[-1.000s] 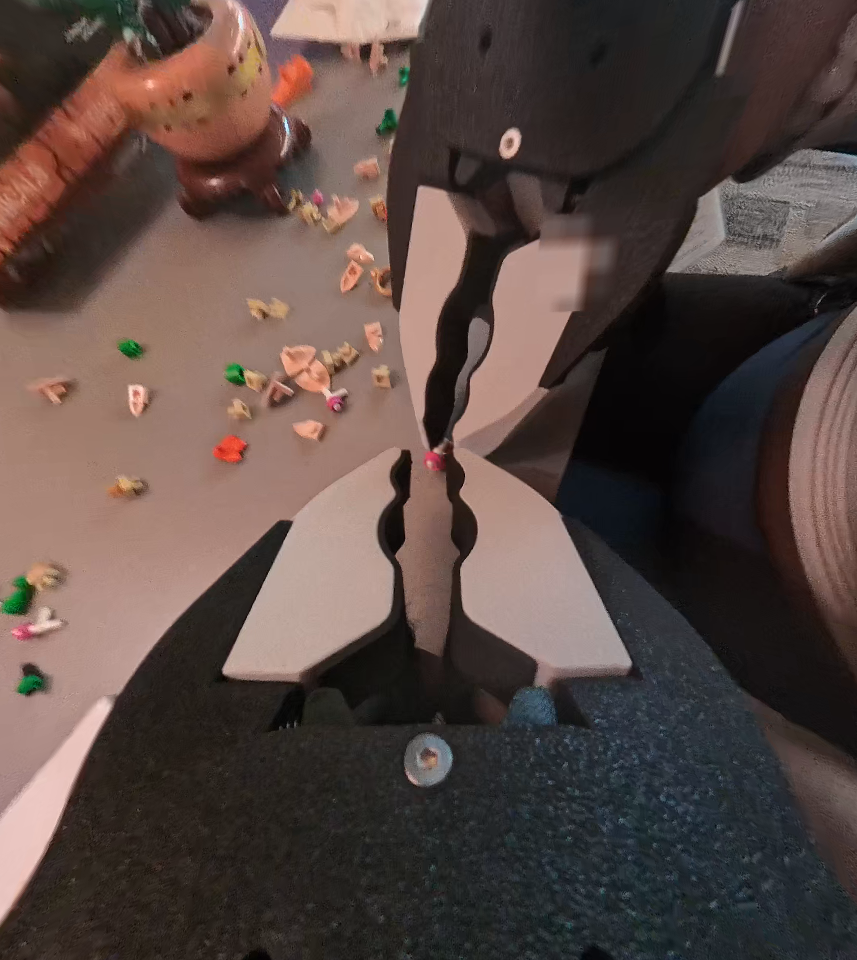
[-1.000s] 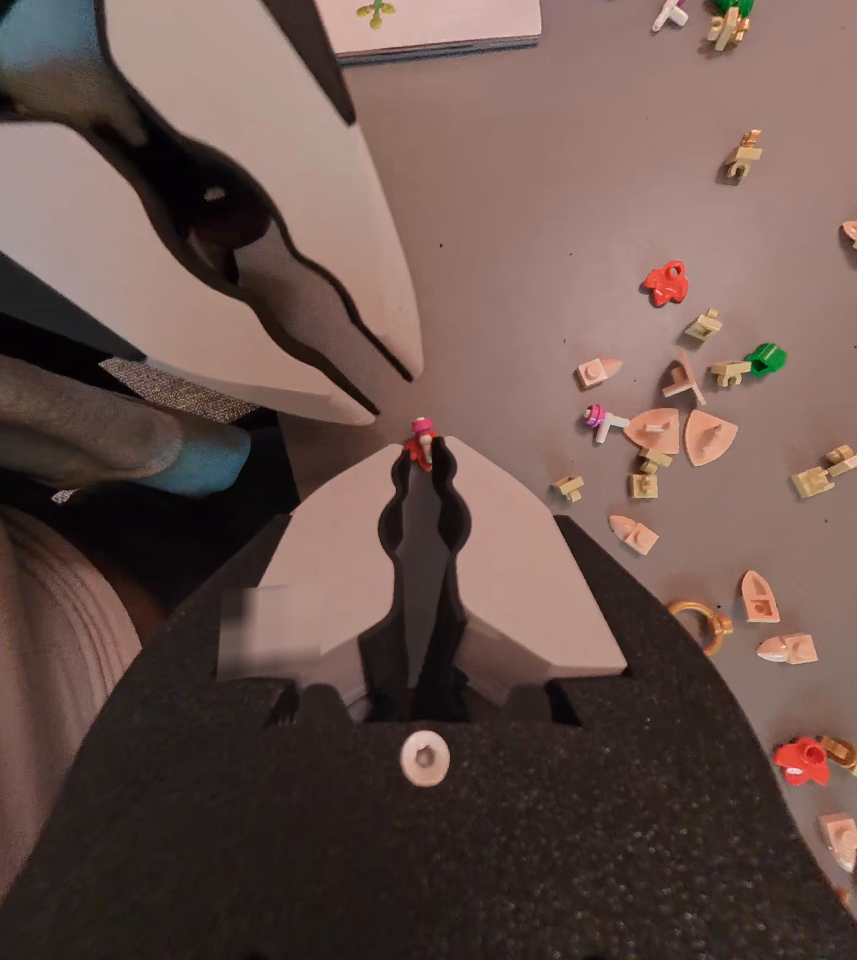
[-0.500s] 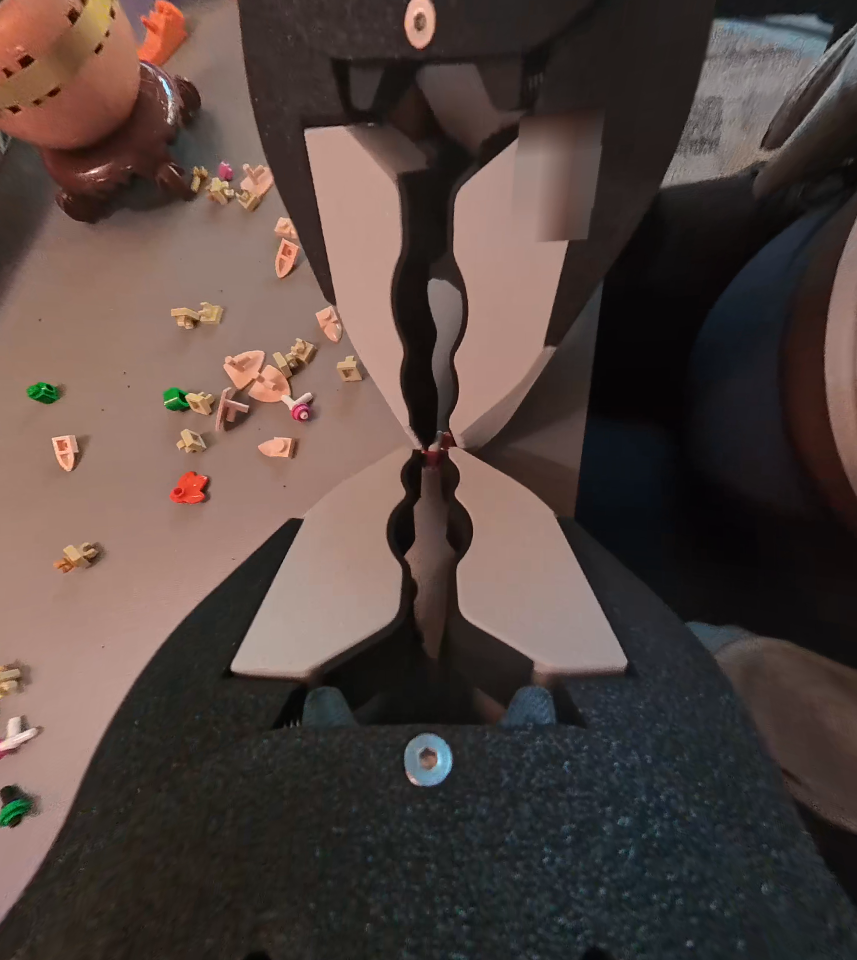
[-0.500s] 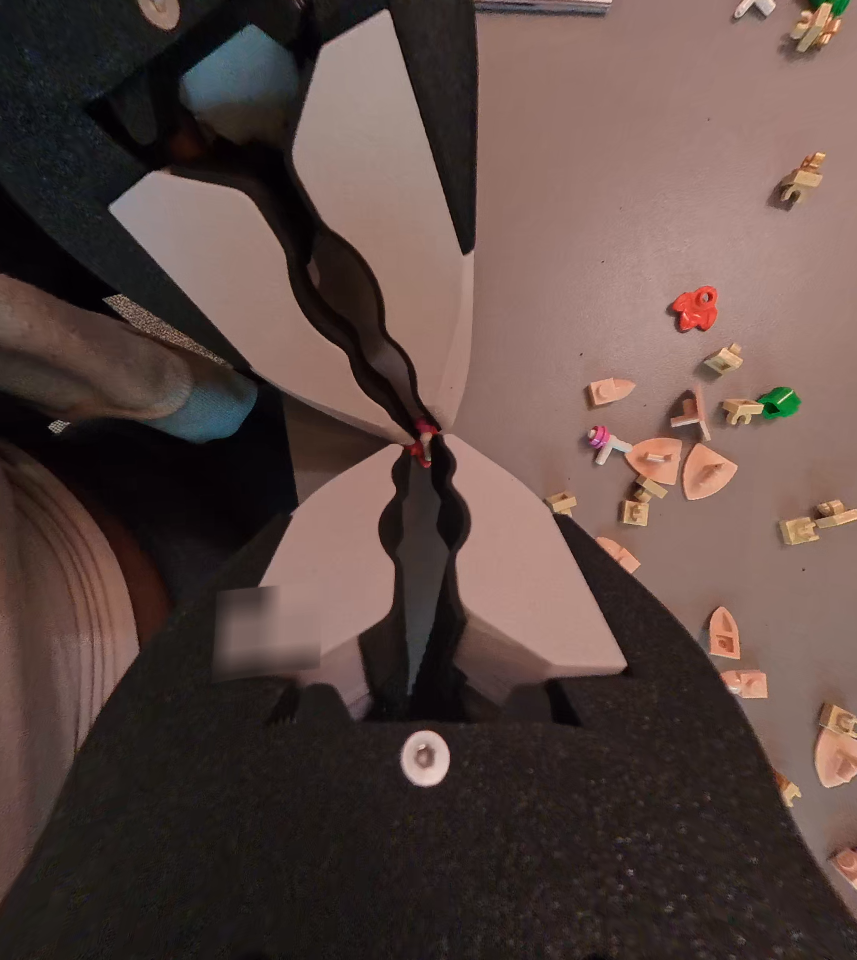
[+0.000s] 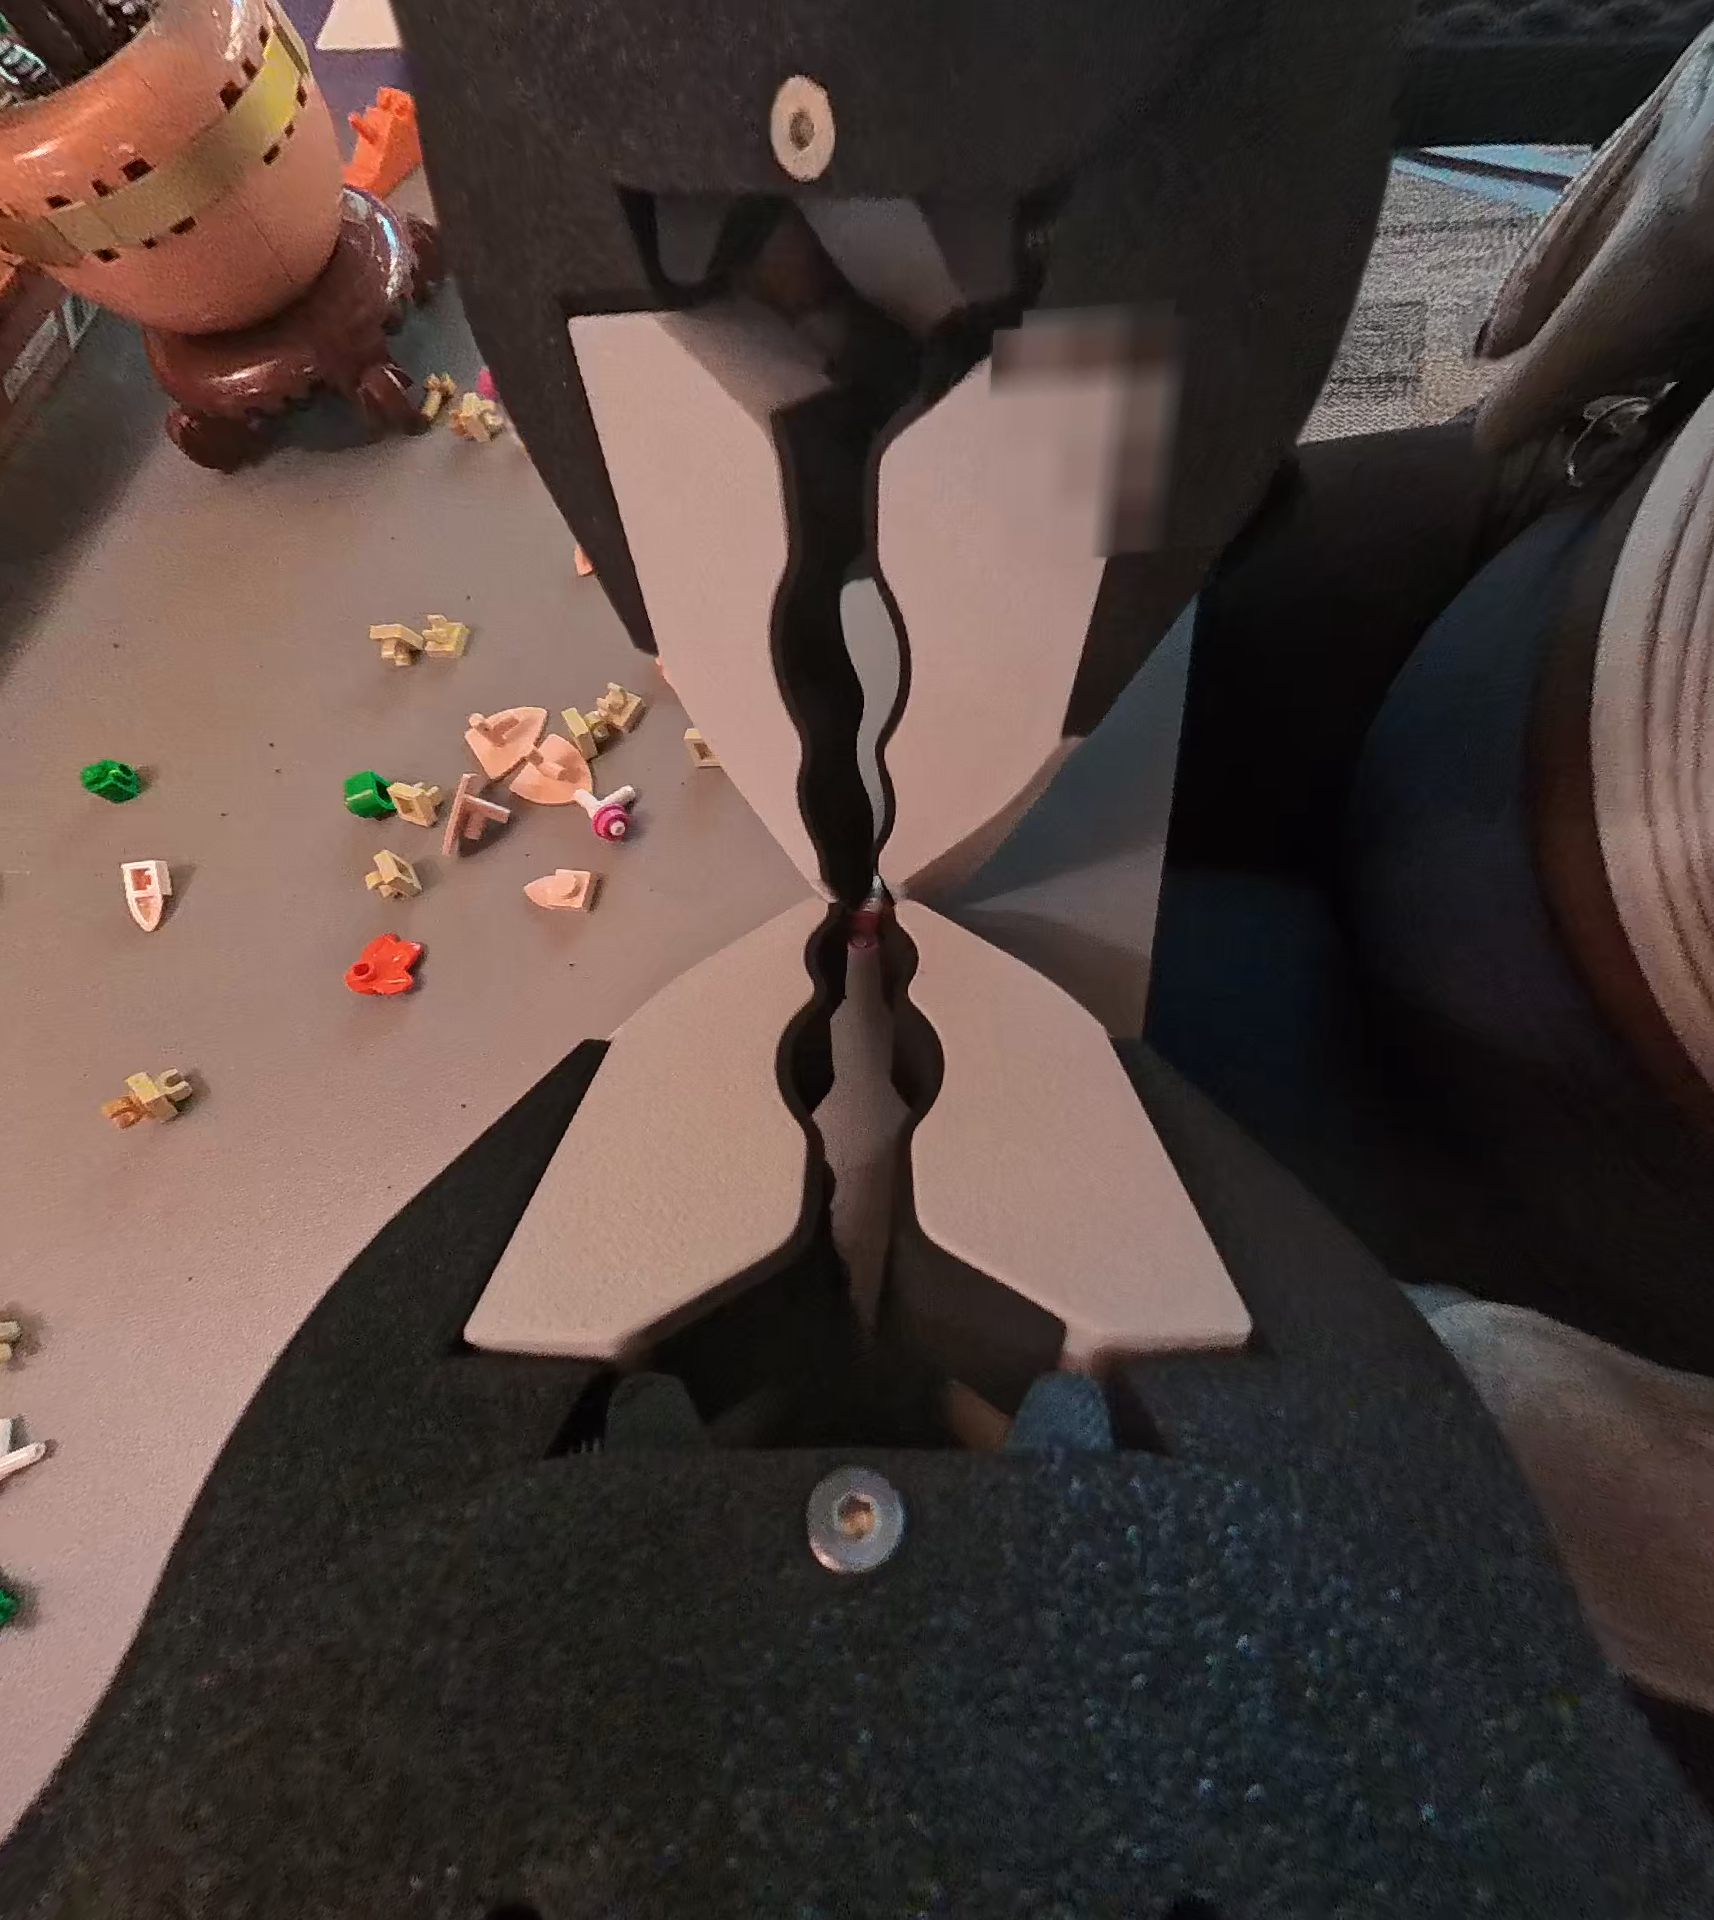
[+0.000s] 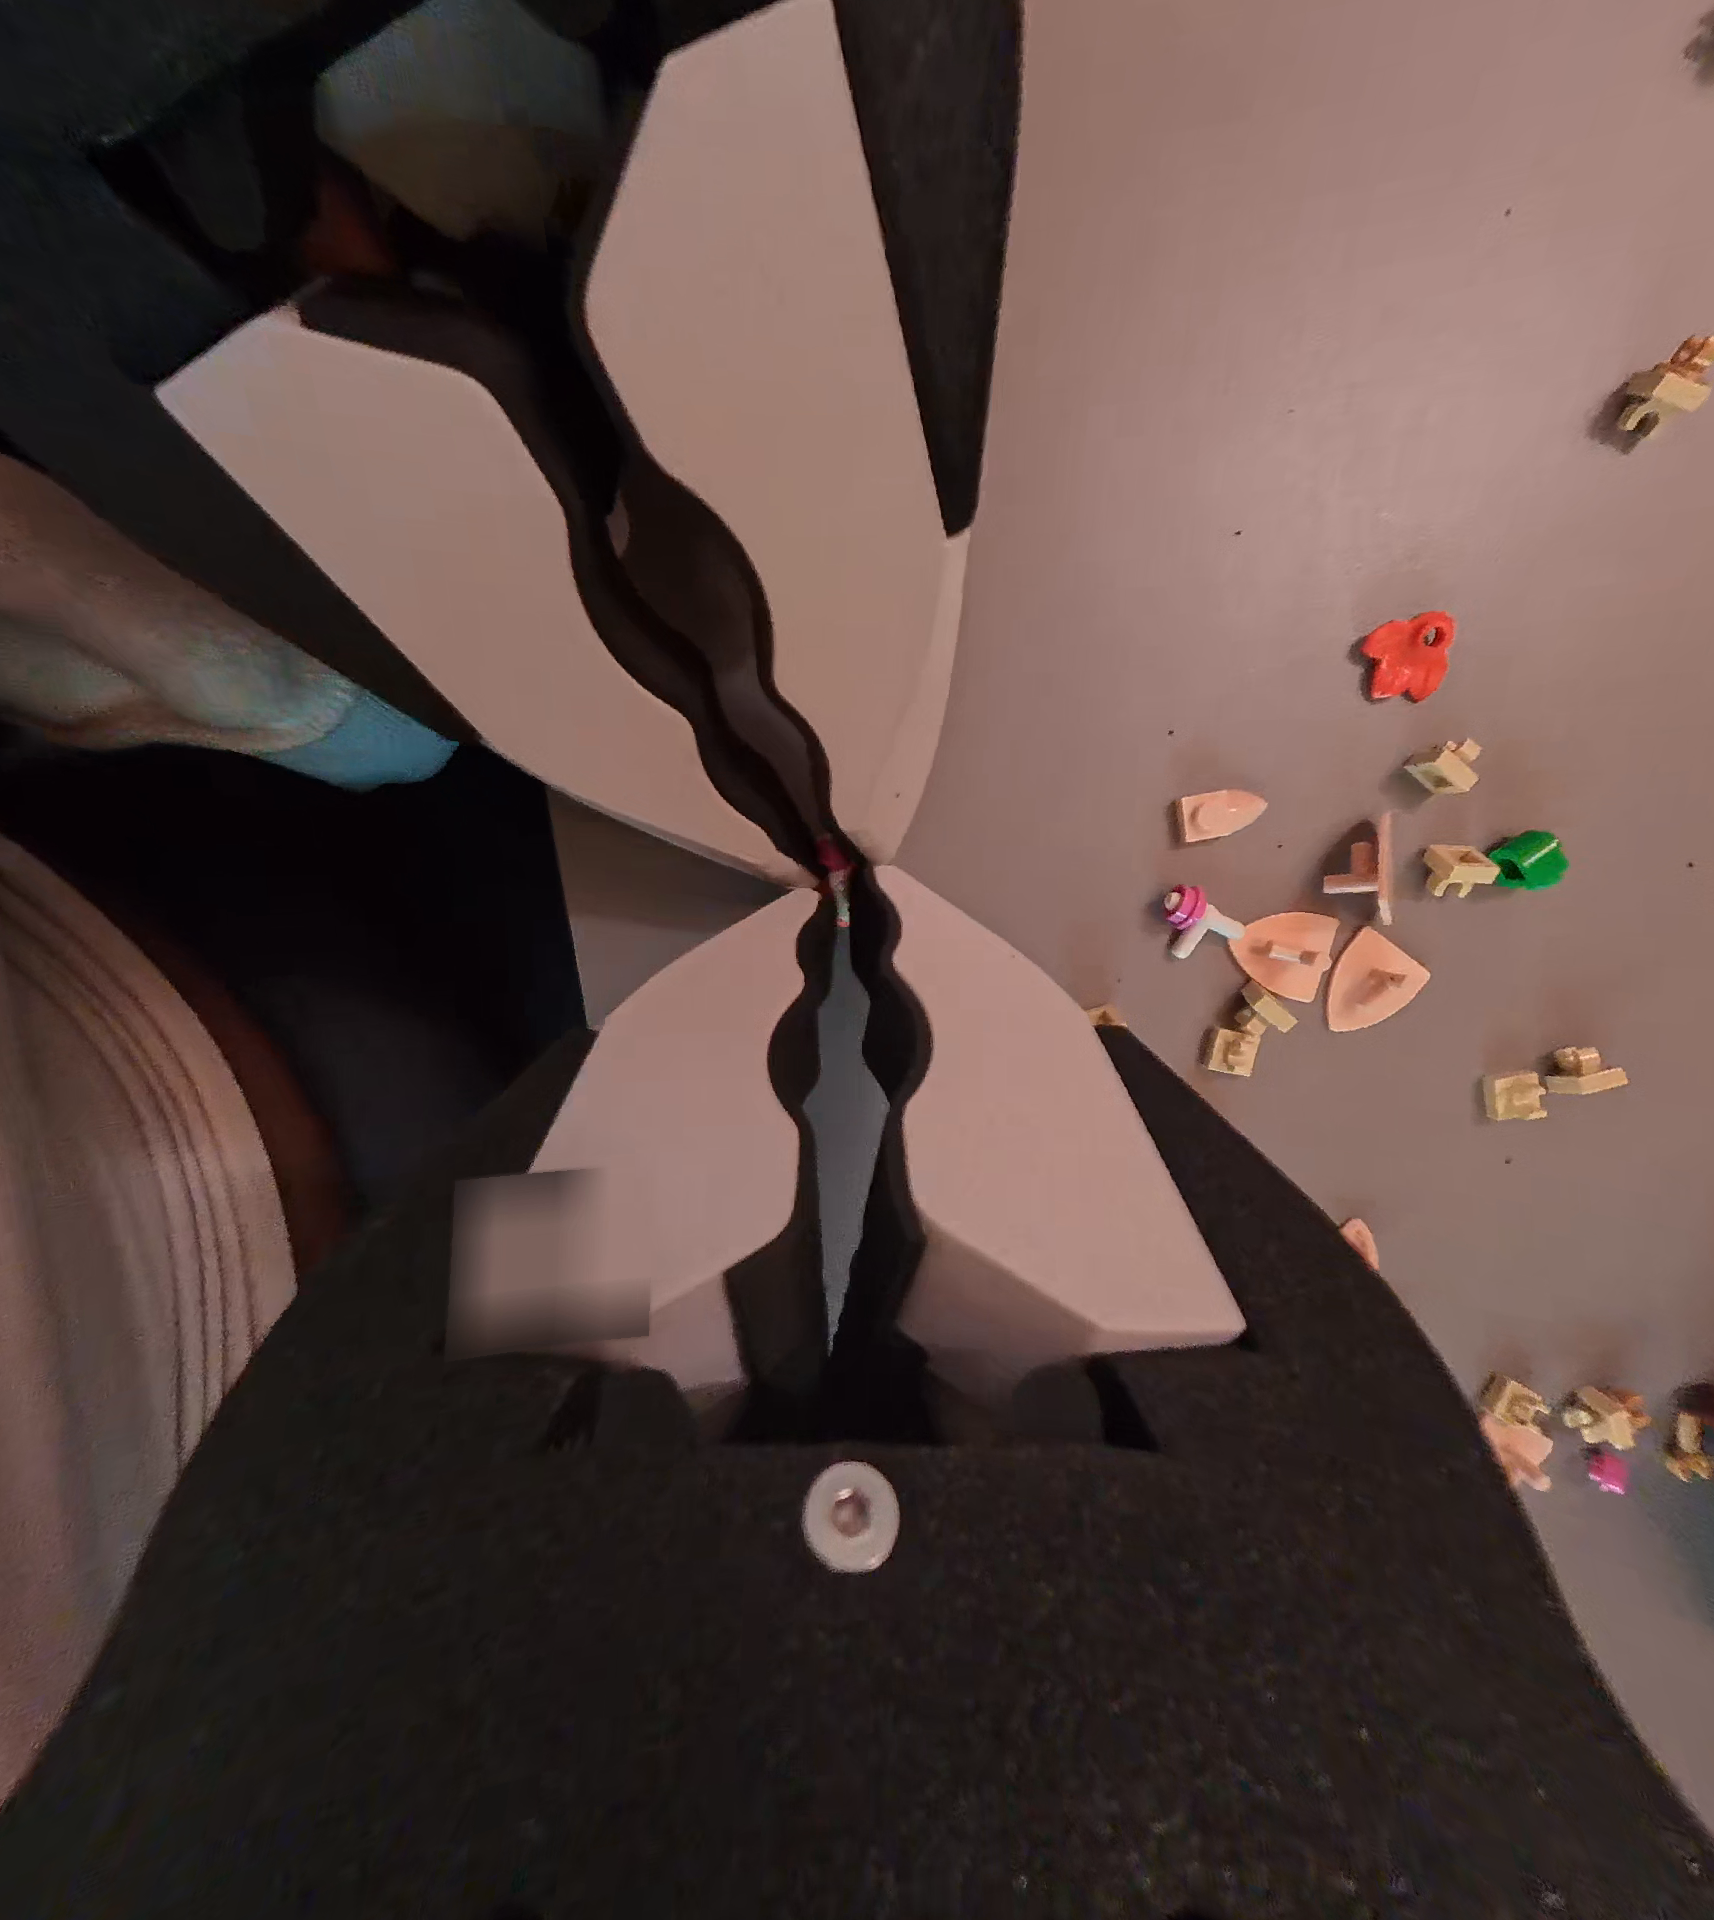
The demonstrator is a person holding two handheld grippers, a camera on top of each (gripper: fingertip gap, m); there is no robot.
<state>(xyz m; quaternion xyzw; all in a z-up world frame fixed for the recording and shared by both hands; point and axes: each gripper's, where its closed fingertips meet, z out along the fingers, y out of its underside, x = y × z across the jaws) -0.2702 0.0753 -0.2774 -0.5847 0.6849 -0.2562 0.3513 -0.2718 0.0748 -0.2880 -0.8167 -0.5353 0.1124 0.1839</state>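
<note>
Above the grey table (image 5: pixel 209 582), near its edge, my left gripper (image 5: pixel 861 932) is pinched tight on a tiny pink piece (image 5: pixel 864 928). Tip to tip against it, my right gripper (image 6: pixel 840 902) is clamped on a small pale stem piece (image 6: pixel 840 900), and the two bits touch. Small tan, green and red bricks lie scattered on the table, among them a red leaf piece (image 6: pixel 1409 655), with a brown brick-built pot (image 5: pixel 198 218) farther back.
</note>
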